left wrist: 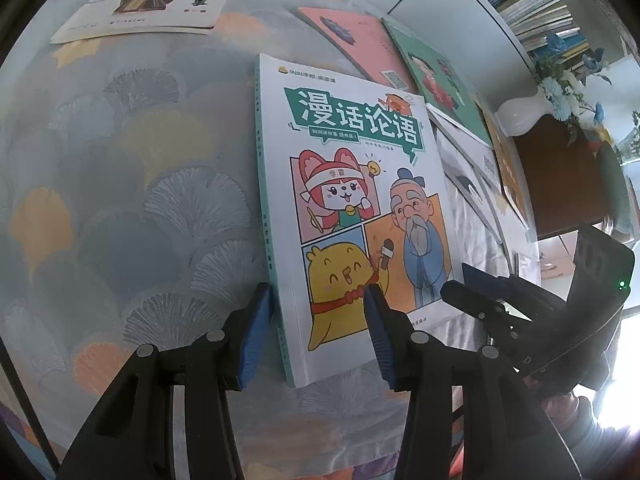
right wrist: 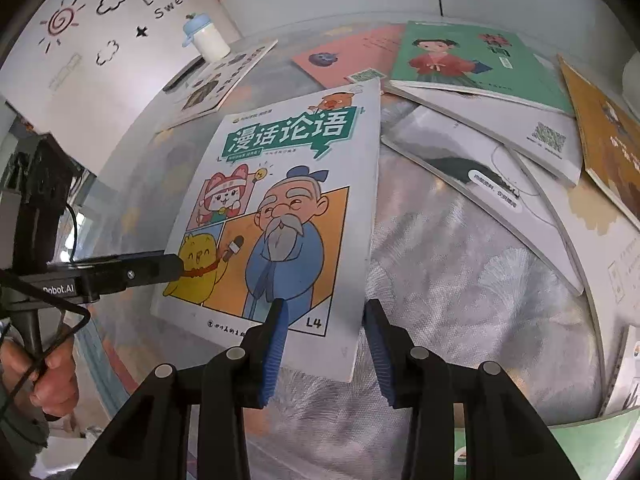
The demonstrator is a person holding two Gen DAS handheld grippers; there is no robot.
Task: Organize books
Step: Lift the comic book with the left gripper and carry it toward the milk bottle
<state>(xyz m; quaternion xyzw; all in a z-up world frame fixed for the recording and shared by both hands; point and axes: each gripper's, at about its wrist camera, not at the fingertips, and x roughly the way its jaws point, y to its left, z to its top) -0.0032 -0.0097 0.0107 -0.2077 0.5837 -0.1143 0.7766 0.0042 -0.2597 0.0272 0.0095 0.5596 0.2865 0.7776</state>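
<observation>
A white comic book with a green title banner lies face up on the patterned tablecloth. My left gripper straddles its near spine corner: one blue pad sits just outside the spine, the other rests over the cover. Neither pad pinches the book. My right gripper straddles the opposite near corner of the comic book, with its left pad over the cover and its right pad just off the edge. Each gripper shows in the other's view: the right gripper and the left gripper.
Pink, green, orange and white books lie jumbled to the right. Another white book lies far left. A bottle, a vase of blue flowers and a bookshelf stand behind. A hand holds the left gripper.
</observation>
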